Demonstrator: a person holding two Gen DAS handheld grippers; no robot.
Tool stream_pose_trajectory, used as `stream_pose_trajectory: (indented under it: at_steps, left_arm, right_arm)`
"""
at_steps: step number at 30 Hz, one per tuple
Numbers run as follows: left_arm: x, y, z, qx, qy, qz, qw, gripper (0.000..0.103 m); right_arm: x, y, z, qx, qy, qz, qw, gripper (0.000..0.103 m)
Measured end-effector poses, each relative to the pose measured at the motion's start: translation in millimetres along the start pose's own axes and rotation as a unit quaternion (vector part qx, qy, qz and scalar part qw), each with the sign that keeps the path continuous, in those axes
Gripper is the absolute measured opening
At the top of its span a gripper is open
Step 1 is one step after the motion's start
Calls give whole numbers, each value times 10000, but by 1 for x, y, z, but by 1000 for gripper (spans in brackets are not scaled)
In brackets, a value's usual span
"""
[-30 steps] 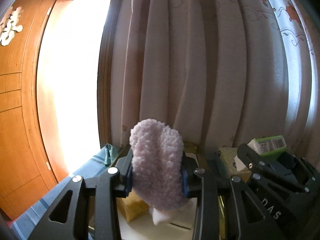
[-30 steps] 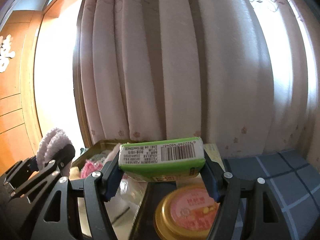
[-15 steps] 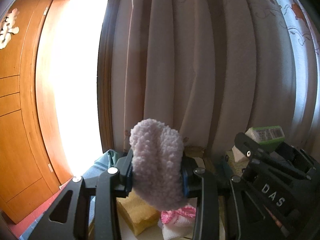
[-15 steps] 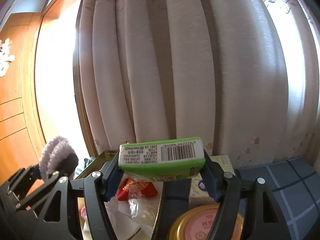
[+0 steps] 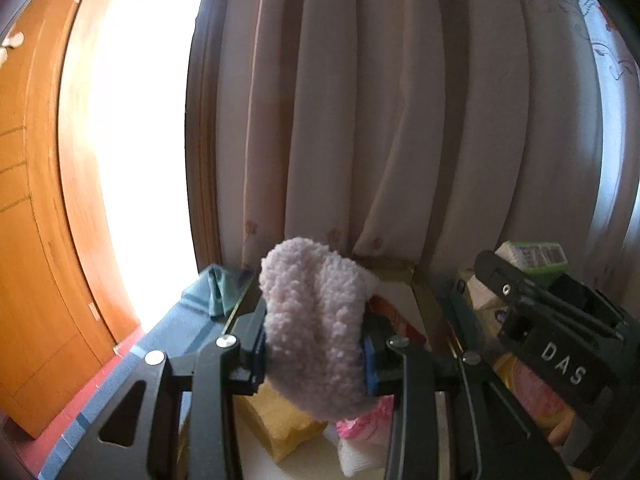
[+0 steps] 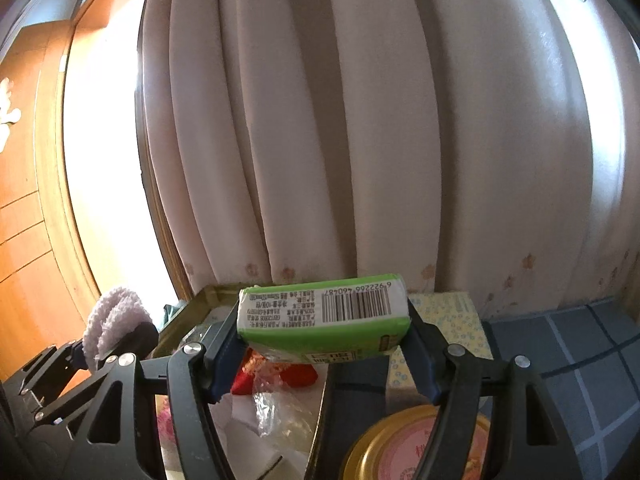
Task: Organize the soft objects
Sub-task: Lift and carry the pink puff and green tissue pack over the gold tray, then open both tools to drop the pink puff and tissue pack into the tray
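My left gripper (image 5: 314, 354) is shut on a fluffy pale-pink plush piece (image 5: 314, 320), which bulges above and below the pads. It hangs over a tray (image 5: 400, 274) holding a yellow sponge (image 5: 280, 420) and a pink-and-white cloth (image 5: 360, 436). My right gripper (image 6: 322, 342) is shut on a green tissue pack (image 6: 324, 316) with a barcode facing the camera, held level above the tray's right edge (image 6: 320, 412). In the right wrist view the left gripper (image 6: 114, 338) and its plush (image 6: 108, 312) appear at the far left. The right gripper (image 5: 536, 304) shows at the right of the left wrist view.
A pleated curtain (image 6: 360, 140) hangs close behind the tray. A round gold-rimmed tub with a pink lid (image 6: 416, 448) sits below the right gripper. A patterned tissue box (image 6: 444, 320) stands behind it on a blue checked cloth (image 6: 560, 360). A red packet (image 6: 296, 376) and clear plastic lie in the tray. A wooden door (image 5: 36, 240) is at the left.
Both grippers have moved forward toward the curtain, keeping their holds. The tray contents have slid lower in both views, and the red packet has come into sight under the tissue pack.
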State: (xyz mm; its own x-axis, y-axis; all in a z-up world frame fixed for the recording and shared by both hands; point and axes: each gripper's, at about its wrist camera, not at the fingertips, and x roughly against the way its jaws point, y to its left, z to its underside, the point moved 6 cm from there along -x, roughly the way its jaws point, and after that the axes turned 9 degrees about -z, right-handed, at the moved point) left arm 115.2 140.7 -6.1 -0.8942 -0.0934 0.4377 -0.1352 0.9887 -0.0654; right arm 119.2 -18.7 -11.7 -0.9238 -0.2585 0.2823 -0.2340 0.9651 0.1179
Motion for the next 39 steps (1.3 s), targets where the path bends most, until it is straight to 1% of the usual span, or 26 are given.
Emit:
stream_pose_trajectory:
  at_steps: [2, 6, 9, 13, 15, 17, 19, 21, 22, 25, 29, 33, 35, 37, 38, 39]
  left_arm:
    - [-6, 2, -6, 16, 60, 30, 10000, 35]
    - [-18, 6, -22, -46, 193, -28, 9998, 35]
    - [-36, -1, -33, -139, 441, 32, 9989, 35]
    - [-57, -11, -39, -255, 847, 49, 9961, 34]
    - [-72, -13, -40, -188, 1153, 155, 9930, 34]
    - [-83, -12, -41, -109, 1342, 201, 9907, 34]
    - [-92, -13, -41, -146, 1492, 111, 9886, 34]
    - [-101, -14, -42, -211, 1562, -4, 9875, 34]
    - [-94, -17, -36, -212, 1597, -18, 9869, 34]
    - [-100, -20, -27, -264, 1729, -35, 9846, 34]
    - [-110, -23, -18, -392, 1872, -76, 9815, 34]
    - [-120, -21, -9, -299, 2087, -107, 9775, 34]
    - [-128, -17, -5, -230, 2171, -80, 9758, 34]
    - [-129, -15, -2, -265, 2239, -106, 9742, 35]
    - [-130, -15, -1, -274, 2276, -106, 9733, 38]
    - [-133, -15, 1, -275, 2318, -103, 9723, 43]
  right_arm:
    - [-7, -3, -1, -44, 119, -19, 9999, 71]
    - [-24, -11, -11, -220, 374, -87, 9990, 71]
    - [-47, -12, -19, -286, 700, -171, 9970, 71]
    - [-77, -6, -20, -277, 1193, -226, 9922, 71]
    - [-90, -7, -19, -377, 1399, -231, 9892, 72]
    - [-103, -8, -18, -465, 1625, -248, 9853, 72]
    - [-115, -9, -15, -496, 1851, -252, 9812, 72]
    - [-126, -9, -12, -496, 2035, -219, 9776, 72]
    - [-131, -8, -10, -507, 2111, -214, 9759, 72]
    - [-146, -8, -3, -535, 2420, -197, 9686, 72]
    - [-157, -2, -4, -286, 2526, -70, 9671, 72]
    - [-166, 7, -3, -85, 2668, -67, 9637, 72]
    - [-175, 12, 2, -106, 2766, -92, 9609, 72]
    - [-185, 8, 7, -173, 2850, -99, 9583, 72]
    - [-189, 8, 11, -188, 2938, -108, 9556, 72]
    - [-192, 7, 14, -215, 3007, -132, 9534, 72]
